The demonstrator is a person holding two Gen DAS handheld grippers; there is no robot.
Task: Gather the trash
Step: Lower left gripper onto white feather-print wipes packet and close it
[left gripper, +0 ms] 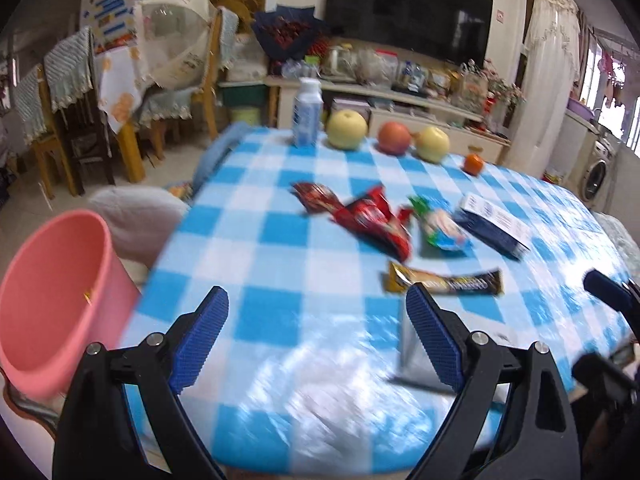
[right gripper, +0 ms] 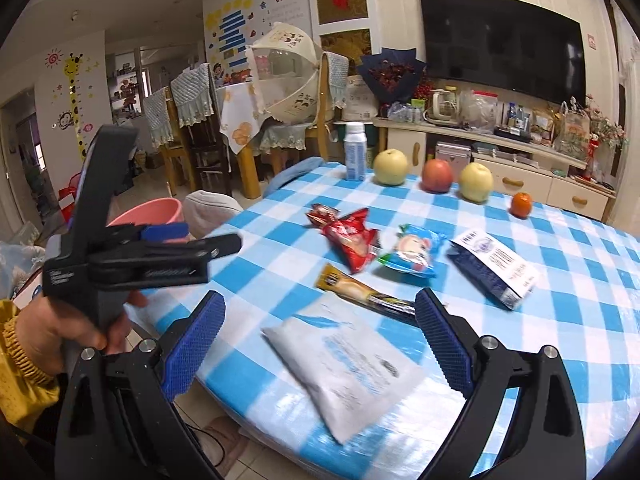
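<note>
Both grippers, left (left gripper: 316,338) and right (right gripper: 320,342), wide open, empty. We see six wrappers (right gripper: 348,236) on table (right gripper: 580,264) beside pink bin (left gripper: 52,304). None collected yet.

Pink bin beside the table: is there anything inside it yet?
The pink bin shows only a small yellowish speck on its inner wall. Its bottom is hidden by the near rim, so I cannot rule out trash there.
</note>
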